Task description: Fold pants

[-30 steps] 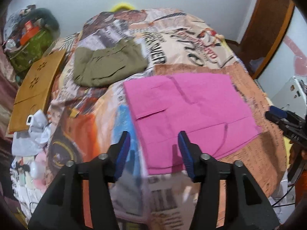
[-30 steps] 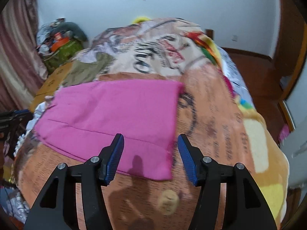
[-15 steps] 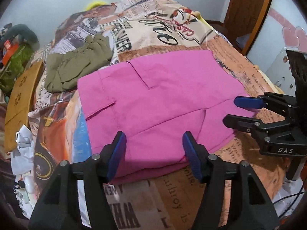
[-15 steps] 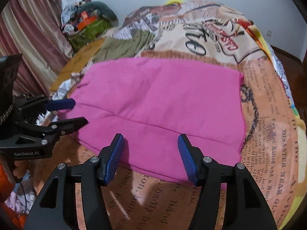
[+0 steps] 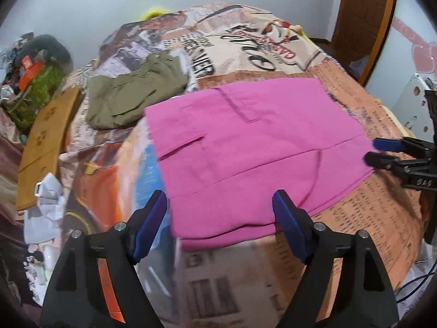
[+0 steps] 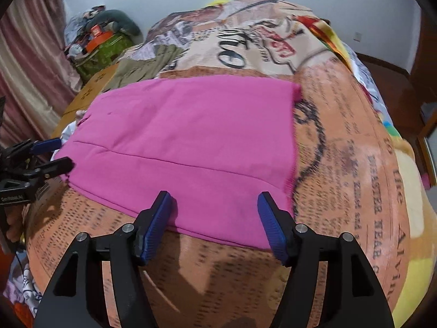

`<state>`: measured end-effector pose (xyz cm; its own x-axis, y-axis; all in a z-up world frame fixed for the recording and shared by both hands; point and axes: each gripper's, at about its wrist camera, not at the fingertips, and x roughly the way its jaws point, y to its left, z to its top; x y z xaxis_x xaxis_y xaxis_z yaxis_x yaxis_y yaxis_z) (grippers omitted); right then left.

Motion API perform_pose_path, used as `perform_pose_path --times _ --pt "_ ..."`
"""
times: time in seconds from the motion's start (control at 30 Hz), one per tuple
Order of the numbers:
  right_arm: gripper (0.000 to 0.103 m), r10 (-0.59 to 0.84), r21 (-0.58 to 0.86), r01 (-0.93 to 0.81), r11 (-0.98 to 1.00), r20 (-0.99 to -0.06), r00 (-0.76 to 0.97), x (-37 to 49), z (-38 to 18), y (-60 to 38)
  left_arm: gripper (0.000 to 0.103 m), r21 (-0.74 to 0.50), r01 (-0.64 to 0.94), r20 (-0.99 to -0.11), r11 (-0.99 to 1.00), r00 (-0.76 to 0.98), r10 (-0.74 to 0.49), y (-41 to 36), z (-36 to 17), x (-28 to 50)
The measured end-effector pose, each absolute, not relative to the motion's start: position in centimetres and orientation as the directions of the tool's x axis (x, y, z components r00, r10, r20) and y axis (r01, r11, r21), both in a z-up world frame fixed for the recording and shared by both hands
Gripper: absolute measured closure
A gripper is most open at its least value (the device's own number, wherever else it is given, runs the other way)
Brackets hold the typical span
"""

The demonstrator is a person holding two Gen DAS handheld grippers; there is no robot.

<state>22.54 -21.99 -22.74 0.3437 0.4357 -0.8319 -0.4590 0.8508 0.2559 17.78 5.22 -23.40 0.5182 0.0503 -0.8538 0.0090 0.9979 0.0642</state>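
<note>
Pink pants point(image 5: 254, 147) lie flat and folded on the printed bedspread; they also show in the right wrist view point(image 6: 188, 142). My left gripper point(image 5: 221, 224) is open and empty, hovering just before the pants' near left corner. My right gripper point(image 6: 214, 222) is open and empty, just above the pants' near edge by the right corner. The right gripper also shows at the right edge of the left wrist view point(image 5: 382, 151), open beside the pants. The left gripper shows at the left edge of the right wrist view point(image 6: 54, 153), open.
Folded olive-green pants point(image 5: 133, 95) lie behind and left of the pink ones. A brown board point(image 5: 46, 142) and white cloth point(image 5: 43, 207) sit along the bed's left side. A clutter pile point(image 6: 101, 43) stands at the far left. A wooden door point(image 5: 366, 19) is at the far right.
Both grippers drew back a little and swung outward; the pink pants sit slightly further off and more to the right in the left wrist view. The pants did not move. Both stay open.
</note>
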Motion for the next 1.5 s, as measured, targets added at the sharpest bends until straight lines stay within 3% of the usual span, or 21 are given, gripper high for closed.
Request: perform_pose_path --times 0.23,0.57,0.83,1.1,1.33,1.5 --pt "0.037 0.417 0.249 -0.425 0.87 -0.832 0.365 22.3 -23.0 -23.5 0.018 -0.045 -0.045 -0.879 0.998 0.477 -0.019 8.0 -24.4 17.3" --pt "0.037 0.395 0.214 -0.439 0.873 -0.837 0.378 23.0 -22.2 -23.5 0.018 0.02 -0.059 -0.848 0.998 0.528 0.048 8.1 -21.8 18.5" --pt "0.037 0.394 0.183 -0.451 0.874 -0.81 0.435 25.5 -20.6 -23.2 0.018 -0.006 -0.13 -0.825 0.991 0.561 0.069 11.7 -19.7 22.2" --pt "0.037 0.387 0.158 -0.458 0.875 -0.796 0.466 29.3 -20.4 -22.0 0.018 -0.007 -0.173 -0.845 0.985 0.527 0.087 14.1 -20.8 26.7" --pt "0.037 0.37 0.177 -0.408 0.896 -0.805 0.464 32.8 -22.3 -21.8 0.031 -0.047 -0.201 -0.889 0.978 0.454 0.051 14.9 -23.8 29.9" --pt "0.037 0.367 0.193 -0.376 0.906 -0.801 0.472 35.5 -23.2 -22.0 0.033 -0.109 -0.219 -0.911 0.97 0.413 -0.009 15.7 -26.1 31.3"
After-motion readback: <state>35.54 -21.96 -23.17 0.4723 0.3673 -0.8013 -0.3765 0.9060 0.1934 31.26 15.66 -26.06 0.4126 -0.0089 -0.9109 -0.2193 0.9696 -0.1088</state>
